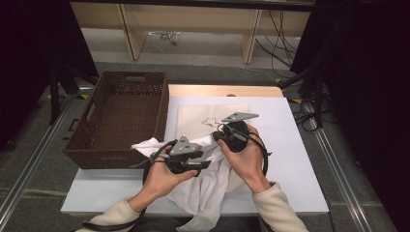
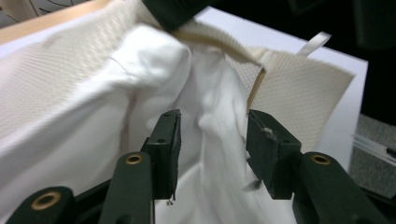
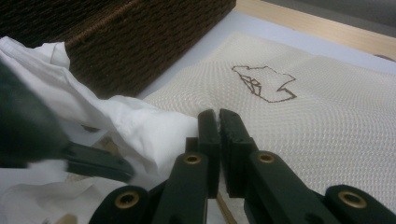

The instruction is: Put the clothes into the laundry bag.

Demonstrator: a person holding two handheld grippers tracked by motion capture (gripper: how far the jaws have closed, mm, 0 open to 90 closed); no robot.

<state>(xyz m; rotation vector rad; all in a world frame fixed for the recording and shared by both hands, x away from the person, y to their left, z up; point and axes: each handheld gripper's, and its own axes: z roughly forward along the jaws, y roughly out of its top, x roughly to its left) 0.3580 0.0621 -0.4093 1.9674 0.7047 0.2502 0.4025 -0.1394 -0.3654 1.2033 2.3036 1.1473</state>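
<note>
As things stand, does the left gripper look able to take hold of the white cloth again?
Probably yes. The left gripper has its jaws apart with a fold of the white cloth lying right between them, nothing in front. The right gripper is shut on the cloth's edge off to the side.

Left hand-held gripper (image 2: 212, 135) stands parted, right hand-held gripper (image 3: 218, 116) closed.

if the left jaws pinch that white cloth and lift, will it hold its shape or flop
Probably flop: the white cloth bunches in soft folds and drapes over the table edge. It looks thin, so likely light. It may drag the cream woven fabric lying against it.
</note>
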